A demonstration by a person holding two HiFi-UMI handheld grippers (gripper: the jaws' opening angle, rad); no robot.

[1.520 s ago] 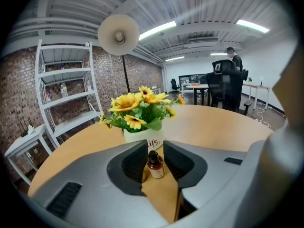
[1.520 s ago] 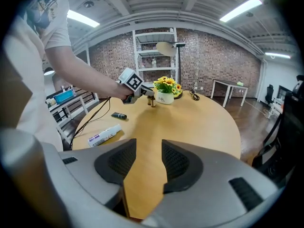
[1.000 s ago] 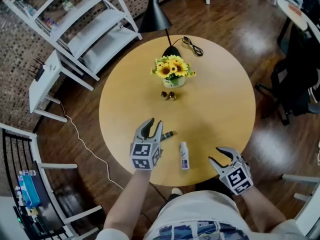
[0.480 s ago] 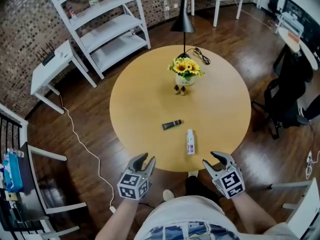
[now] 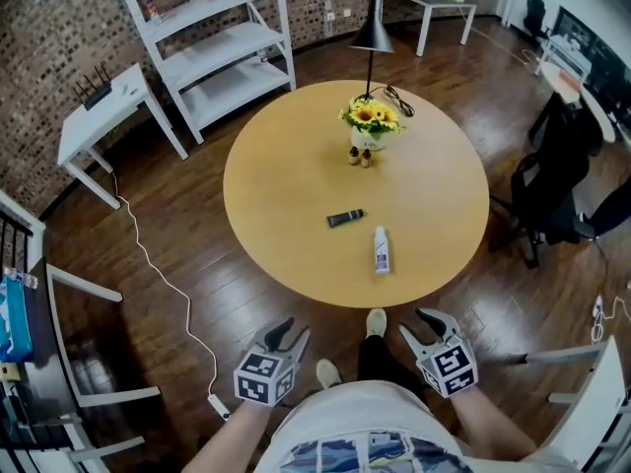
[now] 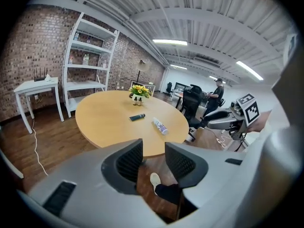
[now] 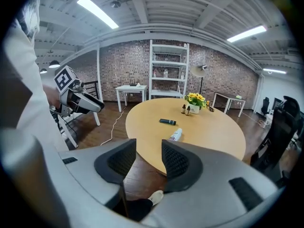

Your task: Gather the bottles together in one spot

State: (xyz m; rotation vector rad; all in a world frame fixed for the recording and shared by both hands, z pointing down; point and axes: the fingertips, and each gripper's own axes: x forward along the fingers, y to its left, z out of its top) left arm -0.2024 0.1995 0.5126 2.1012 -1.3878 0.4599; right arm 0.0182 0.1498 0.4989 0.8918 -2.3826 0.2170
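Short of the table [image 5: 286, 166], left gripper [image 5: 293, 330] and right gripper [image 5: 415, 323] hang empty, jaws apart: bottle [image 5: 381, 249] and tube [image 5: 345, 219] lie beyond reach.

no legible text, label on white bottle [image 5: 381, 250] too small to read

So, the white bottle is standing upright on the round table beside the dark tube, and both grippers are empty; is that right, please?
Not quite: the head view shows the white bottle lying on its side, not upright. It is on the round table beside the dark tube, and the left gripper and right gripper are both empty.
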